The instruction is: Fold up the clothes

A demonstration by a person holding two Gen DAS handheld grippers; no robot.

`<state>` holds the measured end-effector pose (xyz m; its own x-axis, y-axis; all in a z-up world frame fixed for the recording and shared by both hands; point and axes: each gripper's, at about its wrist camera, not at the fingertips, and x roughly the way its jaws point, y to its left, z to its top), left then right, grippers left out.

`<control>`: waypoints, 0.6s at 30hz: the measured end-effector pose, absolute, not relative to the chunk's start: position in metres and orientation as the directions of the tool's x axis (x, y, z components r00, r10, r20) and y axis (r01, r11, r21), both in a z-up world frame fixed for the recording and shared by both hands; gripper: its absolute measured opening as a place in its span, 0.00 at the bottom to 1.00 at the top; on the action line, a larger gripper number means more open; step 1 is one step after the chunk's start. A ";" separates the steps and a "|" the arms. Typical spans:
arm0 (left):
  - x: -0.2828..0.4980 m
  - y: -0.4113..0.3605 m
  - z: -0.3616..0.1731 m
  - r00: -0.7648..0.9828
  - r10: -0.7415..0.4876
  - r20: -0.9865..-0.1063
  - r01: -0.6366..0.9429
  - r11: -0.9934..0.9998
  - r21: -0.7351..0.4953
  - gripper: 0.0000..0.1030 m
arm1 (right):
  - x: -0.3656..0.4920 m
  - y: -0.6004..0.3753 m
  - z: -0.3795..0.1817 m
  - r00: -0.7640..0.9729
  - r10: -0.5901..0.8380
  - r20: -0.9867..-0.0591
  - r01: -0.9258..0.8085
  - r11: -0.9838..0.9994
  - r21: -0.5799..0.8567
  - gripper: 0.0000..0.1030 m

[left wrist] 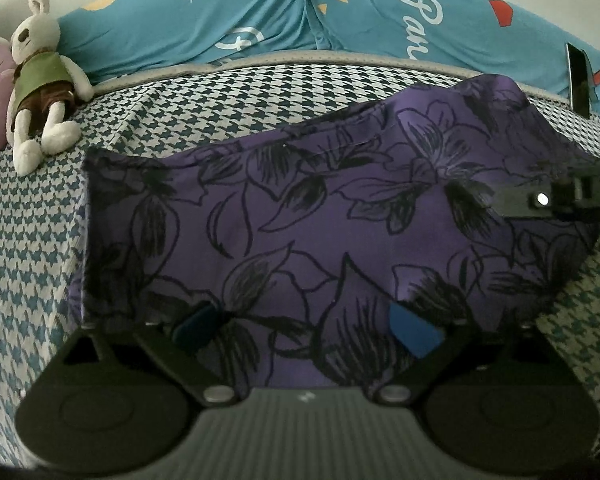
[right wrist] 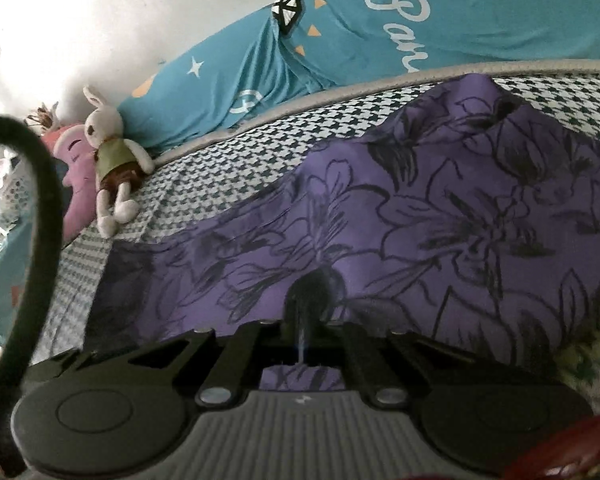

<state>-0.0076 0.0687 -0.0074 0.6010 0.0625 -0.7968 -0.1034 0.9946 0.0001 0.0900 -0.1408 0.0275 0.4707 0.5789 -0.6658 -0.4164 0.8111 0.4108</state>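
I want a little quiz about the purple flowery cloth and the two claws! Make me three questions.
1. True or false: the left claw is wide open above the purple flowered garment.
2. Which claw is pinched shut on the garment? A) left B) right C) neither
3. Fill in: the plush rabbit lies on the ____-patterned bed sheet.

Key:
1. True; its blue-padded fingers stand apart.
2. B; the right claw has its fingers together with cloth between them.
3. Houndstooth.
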 end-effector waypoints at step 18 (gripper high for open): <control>-0.027 0.069 -0.008 0.603 0.060 -0.795 -0.118 0.993 -0.015 0.96 | 0.084 -0.145 0.013 0.489 0.520 -0.701 -0.356 0.852 0.383 0.00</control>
